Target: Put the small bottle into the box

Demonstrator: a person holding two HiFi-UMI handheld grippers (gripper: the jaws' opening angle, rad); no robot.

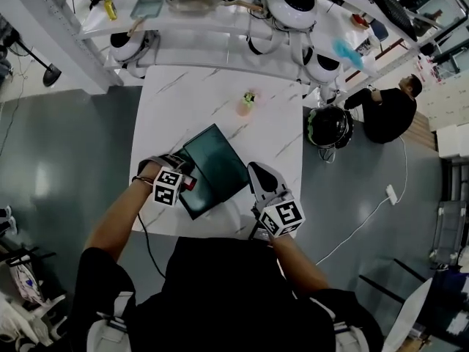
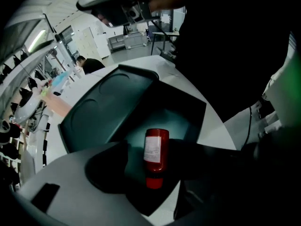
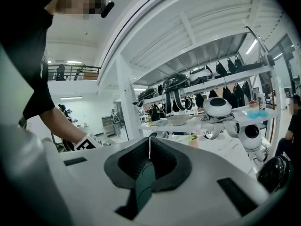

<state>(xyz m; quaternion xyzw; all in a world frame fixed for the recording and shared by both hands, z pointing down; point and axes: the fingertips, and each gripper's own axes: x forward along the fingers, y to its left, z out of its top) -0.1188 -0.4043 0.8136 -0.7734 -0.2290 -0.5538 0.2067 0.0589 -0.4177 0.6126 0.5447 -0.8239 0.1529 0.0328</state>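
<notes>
Small red bottle [image 2: 156, 150] lying flat inside dark green box [image 2: 190, 111], sitting at near edge of surface [image 1: 212, 94]. Left tool [image 1: 187, 173] hanging wide over it, not gripping. Right tool [image 3: 149, 147] pinching box lid [image 2: 106, 108] edge.

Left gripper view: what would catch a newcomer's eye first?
The red small bottle lies on its side inside the dark green box, between the left gripper's open jaws and not gripped. In the right gripper view, the right gripper is closed on the edge of the box's lid.
</notes>
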